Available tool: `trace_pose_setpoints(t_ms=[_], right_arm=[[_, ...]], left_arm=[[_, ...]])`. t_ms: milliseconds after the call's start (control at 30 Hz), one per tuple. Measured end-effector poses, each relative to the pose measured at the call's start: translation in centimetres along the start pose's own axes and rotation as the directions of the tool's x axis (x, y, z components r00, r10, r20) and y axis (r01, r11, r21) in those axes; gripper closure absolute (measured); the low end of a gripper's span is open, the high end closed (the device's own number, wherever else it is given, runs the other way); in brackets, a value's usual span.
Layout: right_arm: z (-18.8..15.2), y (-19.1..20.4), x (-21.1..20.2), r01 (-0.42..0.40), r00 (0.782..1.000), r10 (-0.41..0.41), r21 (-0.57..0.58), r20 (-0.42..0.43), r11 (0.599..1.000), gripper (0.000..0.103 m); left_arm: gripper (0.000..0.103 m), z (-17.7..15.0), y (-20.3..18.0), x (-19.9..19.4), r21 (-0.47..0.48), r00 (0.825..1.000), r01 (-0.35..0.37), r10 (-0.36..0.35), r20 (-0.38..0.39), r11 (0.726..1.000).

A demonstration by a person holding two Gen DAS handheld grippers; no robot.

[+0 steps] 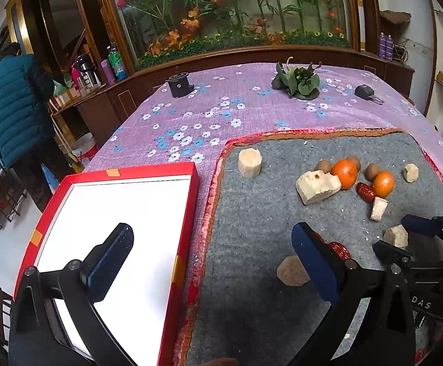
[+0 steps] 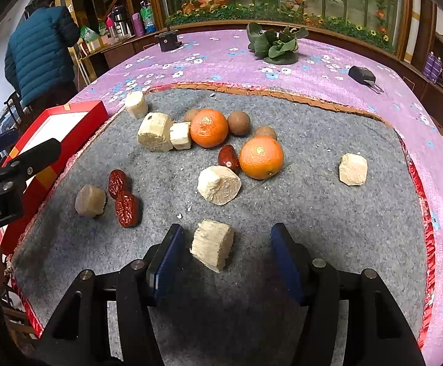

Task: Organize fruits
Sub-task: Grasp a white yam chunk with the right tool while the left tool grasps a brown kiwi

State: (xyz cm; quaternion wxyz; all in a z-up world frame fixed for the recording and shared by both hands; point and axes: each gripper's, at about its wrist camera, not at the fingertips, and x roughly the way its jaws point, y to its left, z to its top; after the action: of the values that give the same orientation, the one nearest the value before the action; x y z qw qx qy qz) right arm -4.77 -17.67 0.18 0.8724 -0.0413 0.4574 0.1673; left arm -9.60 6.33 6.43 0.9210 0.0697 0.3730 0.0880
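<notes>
A grey felt mat (image 2: 328,213) with a red fringed edge was laid on a purple flowered tablecloth (image 2: 221,58), and the fruit was scattered over it. All places below are given from the larger orange (image 2: 261,158), near the middle of the mat in the right wrist view.

A second orange (image 2: 208,127) was seen up and to the left of it, with three small brown round fruits (image 2: 238,122) gathered behind the pair. One red date (image 2: 228,158) was touching the larger orange on its left side. Two more red dates (image 2: 123,196) were lying side by side well to the lower left, next to a dull tan lump (image 2: 89,199). Pale cut chunks were spread around: one (image 2: 219,189) just below and left of the orange, one (image 2: 353,169) well to its right, and a cluster (image 2: 156,131) to the upper left.

The right gripper (image 2: 224,250) was held low over the mat, below the orange, its jaws partly open. A pale chunk (image 2: 212,248) was seen between the blue pads; a gap was visible on the right side, and contact on the left could not be judged.

The left gripper (image 1: 215,250) was spread wide and nothing was held in it. A red box (image 1: 191,201) with a white inside was standing far to the left of the orange, off the mat's edge.
</notes>
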Motion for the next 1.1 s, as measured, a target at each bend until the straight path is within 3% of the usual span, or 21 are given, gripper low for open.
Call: trace_pose_setpoints(t_ms=[33, 133, 167, 200, 367, 500, 633, 767, 900, 1100], right_arm=[[0.0, 0.0, 0.0, 0.005, 1.0, -0.005, 0.002, 0.0, 1.0, 0.044], [-0.2, 0.0, -0.3, 0.016, 1.0, -0.016, -0.001, 0.01, 1.0, 0.063], [-0.3, -0.1, -0.5, -0.022, 1.0, 0.022, 0.003, 0.012, 1.0, 0.079], [-0.4, -0.2, -0.6, -0.039, 0.999, 0.039, 0.008, 0.011, 0.999, 0.083], [-0.5, -1.6, -1.0, -0.104, 0.994, 0.103, 0.065, 0.025, 0.992, 0.084], [-0.7, -3.4, -1.6, -0.171, 0.985, 0.164, 0.126, 0.061, 0.977, 0.084], [-1.0, -4.8, -1.3, -0.233, 0.972, 0.222, 0.178, 0.08, 0.956, 0.084], [-1.2, -5.5, -0.7, -0.269, 0.963, 0.258, 0.207, 0.08, 0.941, 0.084], [-1.2, -6.1, -0.5, -0.302, 0.953, 0.29, 0.231, 0.086, 0.925, 0.084], [-1.2, -6.1, -0.4, -0.306, 0.952, 0.295, 0.233, 0.083, 0.923, 0.084]], left_arm=[[0.0, 0.0, 0.0, 0.0, 0.003, 1.0, 0.0, 0.0, -0.003, 1.0], [0.0, -0.2, 0.0, 0.2, 0.002, 1.0, 0.013, -0.013, -0.017, 1.0], [0.0, -0.2, 0.0, 0.3, 0.001, 0.999, 0.02, -0.02, -0.025, 1.0], [0.0, -0.3, -0.1, 0.4, 0.002, 0.999, 0.024, -0.024, -0.03, 1.0], [0.0, -1.0, -0.7, 0.3, 0.038, 0.999, 0.038, -0.036, -0.037, 0.999], [0.013, -2.1, -1.3, 0.8, 0.09, 0.995, 0.075, -0.069, -0.068, 0.993], [0.033, -2.9, -1.6, 1.8, 0.119, 0.985, 0.132, -0.117, -0.126, 0.984], [0.034, -2.5, -1.8, 1.3, 0.135, 0.977, 0.181, -0.163, -0.137, 0.974], [0.034, -2.1, -2.1, 0.5, 0.117, 0.959, 0.262, -0.244, -0.147, 0.958], [0.035, -2.6, -3.8, 2.0, 0.141, 0.949, 0.273, -0.242, -0.203, 0.952]])
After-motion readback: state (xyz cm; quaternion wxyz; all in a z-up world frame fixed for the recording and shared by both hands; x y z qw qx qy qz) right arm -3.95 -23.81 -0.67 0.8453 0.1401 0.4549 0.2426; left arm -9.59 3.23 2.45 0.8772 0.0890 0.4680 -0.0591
